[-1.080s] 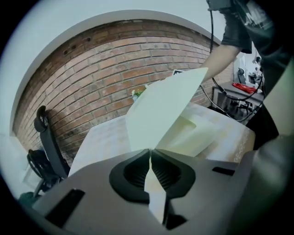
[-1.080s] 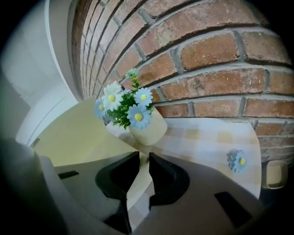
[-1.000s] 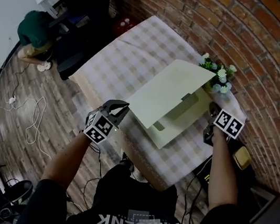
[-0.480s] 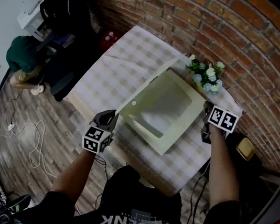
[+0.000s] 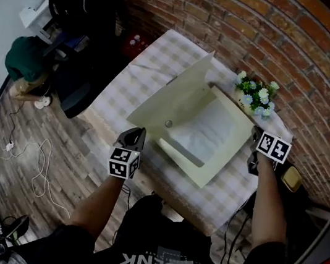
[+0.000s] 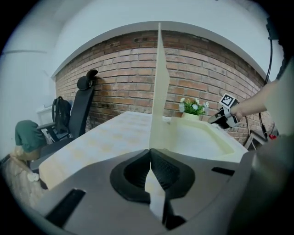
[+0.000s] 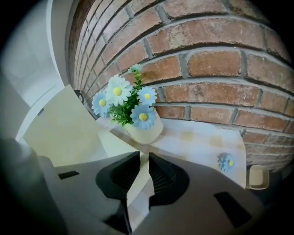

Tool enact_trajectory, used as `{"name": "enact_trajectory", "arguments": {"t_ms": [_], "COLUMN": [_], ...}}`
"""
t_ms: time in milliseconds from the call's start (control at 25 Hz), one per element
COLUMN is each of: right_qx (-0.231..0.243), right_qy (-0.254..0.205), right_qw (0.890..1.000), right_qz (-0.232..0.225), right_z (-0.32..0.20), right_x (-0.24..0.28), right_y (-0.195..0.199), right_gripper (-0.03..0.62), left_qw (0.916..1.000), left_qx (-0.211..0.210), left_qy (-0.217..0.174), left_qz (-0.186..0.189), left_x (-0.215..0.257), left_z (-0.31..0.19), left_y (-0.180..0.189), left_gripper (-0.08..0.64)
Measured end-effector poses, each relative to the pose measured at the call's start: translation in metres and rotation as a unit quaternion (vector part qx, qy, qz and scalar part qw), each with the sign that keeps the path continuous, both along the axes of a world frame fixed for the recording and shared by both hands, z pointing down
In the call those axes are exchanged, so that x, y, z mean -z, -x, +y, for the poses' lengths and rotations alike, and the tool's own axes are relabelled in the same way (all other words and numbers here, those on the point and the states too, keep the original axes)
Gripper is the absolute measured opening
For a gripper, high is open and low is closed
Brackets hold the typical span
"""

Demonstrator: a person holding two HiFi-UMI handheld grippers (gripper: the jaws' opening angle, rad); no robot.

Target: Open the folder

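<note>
Left tool (image 5: pixel 138 132), angled down, pinches folder (image 5: pixel 176 102) cover upright.

The folder (image 5: pixel 210 161) is pale cream, box-like, and open. Its cover (image 6: pixel 158 92) stands nearly upright, edge-on straight ahead of my left gripper (image 6: pixel 150 153), whose jaws pinch its lower edge. The shallow tray (image 6: pixel 202 137) lies flat to their right, with white sheets (image 5: pixel 206 129) inside. One tray corner sits between the jaws of my right gripper (image 7: pixel 140 160).

text: "AMISENK", upside down, partly covered | on: person's black shirt (image 5: pixel 134 242)
</note>
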State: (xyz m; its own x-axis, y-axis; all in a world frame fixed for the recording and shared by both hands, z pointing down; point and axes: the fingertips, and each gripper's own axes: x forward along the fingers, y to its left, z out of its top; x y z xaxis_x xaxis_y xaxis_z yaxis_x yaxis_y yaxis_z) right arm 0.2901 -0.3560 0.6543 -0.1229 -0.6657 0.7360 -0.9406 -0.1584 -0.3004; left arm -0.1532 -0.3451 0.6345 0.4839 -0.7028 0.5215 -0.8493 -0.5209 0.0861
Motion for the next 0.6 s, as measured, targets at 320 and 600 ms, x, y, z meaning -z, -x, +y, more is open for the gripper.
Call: {"name": "enact_trajectory", "arguments": {"t_ms": [320,600], "right_qx": [-0.019,-0.028], "right_qy": [0.000,0.001], "right_qw": [1.000,0.999], "right_qz": [0.012,0.027], "right_z": [0.002,0.001], "right_x": [0.000,0.001], "right_y": [0.000,0.000], "right_gripper": [0.089,0.087], "left_qw": [0.9989,0.9963], "left_qx": [0.032,0.047], "left_qy": [0.011,0.029], "left_qz": [-0.032,-0.066], "left_x": [-0.020,-0.042], "left_z": [-0.010,-0.025], "left_y": [0.013,0.024], "left_gripper": [0.020,0.051]}}
